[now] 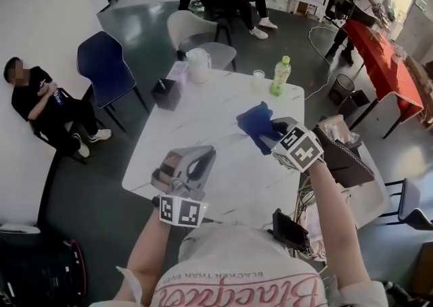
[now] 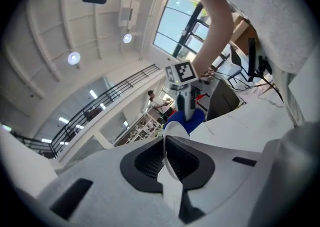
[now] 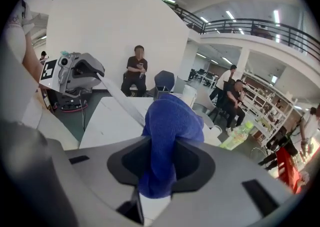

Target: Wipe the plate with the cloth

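Observation:
A white plate (image 2: 170,143) stands edge-on between the jaws of my left gripper (image 2: 167,157), which is shut on its rim. In the right gripper view the plate (image 3: 121,102) shows as a pale strip slanting out from the left gripper (image 3: 75,73). A blue cloth (image 3: 167,136) is bunched between the jaws of my right gripper (image 3: 160,167), shut on it. In the head view the left gripper (image 1: 199,158) hangs over the near edge of the white table (image 1: 203,120). The right gripper (image 1: 268,134) holds the cloth (image 1: 256,122) a little to its right, apart from the plate.
At the table's far side stand a green bottle (image 1: 281,74), a glass (image 1: 258,77), a white jug (image 1: 198,65) and a dark box (image 1: 166,92). Chairs (image 1: 105,62) stand behind. A person (image 1: 40,106) sits by the left wall. A black case (image 1: 342,153) lies right.

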